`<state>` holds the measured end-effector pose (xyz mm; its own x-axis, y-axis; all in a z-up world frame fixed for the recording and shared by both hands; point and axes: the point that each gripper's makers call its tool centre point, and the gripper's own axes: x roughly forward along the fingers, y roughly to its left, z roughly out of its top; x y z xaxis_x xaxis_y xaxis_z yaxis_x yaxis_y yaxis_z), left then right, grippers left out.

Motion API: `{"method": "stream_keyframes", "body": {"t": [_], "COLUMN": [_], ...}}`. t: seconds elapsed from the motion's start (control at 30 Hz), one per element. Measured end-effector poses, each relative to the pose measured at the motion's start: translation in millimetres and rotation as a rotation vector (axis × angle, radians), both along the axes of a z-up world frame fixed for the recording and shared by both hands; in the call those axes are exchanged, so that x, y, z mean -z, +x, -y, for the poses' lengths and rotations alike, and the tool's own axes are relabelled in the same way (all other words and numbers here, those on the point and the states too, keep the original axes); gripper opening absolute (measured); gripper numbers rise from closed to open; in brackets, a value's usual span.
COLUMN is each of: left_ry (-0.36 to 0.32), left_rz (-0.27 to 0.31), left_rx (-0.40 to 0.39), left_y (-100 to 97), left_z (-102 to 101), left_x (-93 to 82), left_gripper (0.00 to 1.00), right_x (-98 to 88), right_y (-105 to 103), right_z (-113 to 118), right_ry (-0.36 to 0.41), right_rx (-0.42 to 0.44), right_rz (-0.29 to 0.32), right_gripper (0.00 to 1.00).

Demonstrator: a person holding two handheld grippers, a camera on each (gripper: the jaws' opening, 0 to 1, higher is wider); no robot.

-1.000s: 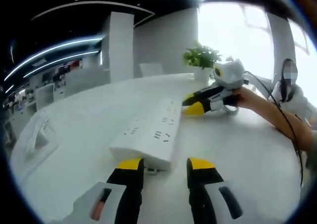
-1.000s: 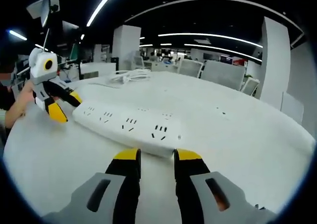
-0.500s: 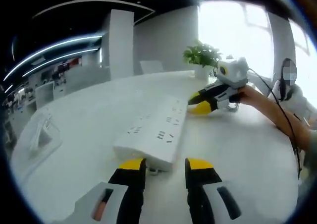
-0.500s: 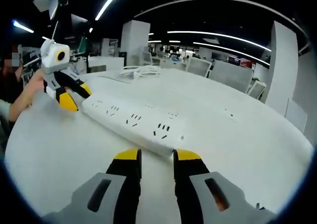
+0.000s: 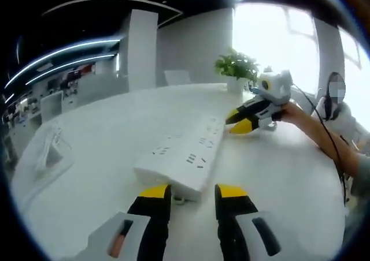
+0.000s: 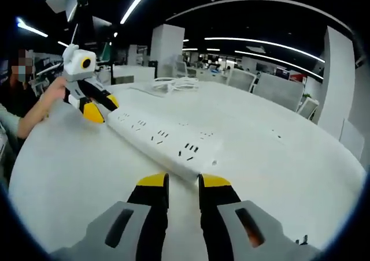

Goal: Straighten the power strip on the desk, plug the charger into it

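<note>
A long white power strip [image 5: 186, 157] lies flat on the white desk [image 5: 277, 180], running away from my left gripper [image 5: 193, 193]. That gripper is open, and its yellow tips stand just short of the strip's near end. My right gripper [image 5: 239, 122] sits low at the strip's far end, held by a hand. In the right gripper view the same strip [image 6: 165, 141] runs off to the upper left. My right gripper [image 6: 184, 181] stands at its near end with a narrow gap between the jaws and nothing held. My left gripper [image 6: 99, 106] is at the far end, jaws spread.
A coiled white cable [image 6: 173, 84] lies on the desk beyond the strip. A potted plant [image 5: 236, 68] stands at the desk's back edge. A person's arm [image 5: 315, 131] reaches in from the right. A white stand [image 5: 47, 155] sits at the left.
The strip has turned a little on the desk, its far end swinging right in the left gripper view. Each gripper shows further right in the other's view. The right jaws have narrowed slightly.
</note>
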<state>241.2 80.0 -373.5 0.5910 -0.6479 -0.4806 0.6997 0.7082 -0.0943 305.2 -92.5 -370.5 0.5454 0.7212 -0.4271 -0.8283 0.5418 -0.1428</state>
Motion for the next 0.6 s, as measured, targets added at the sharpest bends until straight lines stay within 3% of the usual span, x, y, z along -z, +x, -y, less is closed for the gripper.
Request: {"method": "stream_keyframes", "body": {"t": [0.3,0.6], "left_ry": [0.031,0.000], "left_rz": [0.003,-0.013], "left_rx": [-0.010,-0.030], "left_y": [-2.5,-2.4], "left_z": [-4.0,-8.7], "left_x": [0.3,-0.2], "left_gripper": [0.32,0.31], "right_x": [-1.4,-1.9], "right_y": [-5.1,-10.5], "right_z": [-2.0,-4.7], "right_ry": [0.000,0.005], "right_rx": [-0.034,-0.059], "right_rz": [-0.002,-0.006], "right_gripper": [0.16,0.14]}}
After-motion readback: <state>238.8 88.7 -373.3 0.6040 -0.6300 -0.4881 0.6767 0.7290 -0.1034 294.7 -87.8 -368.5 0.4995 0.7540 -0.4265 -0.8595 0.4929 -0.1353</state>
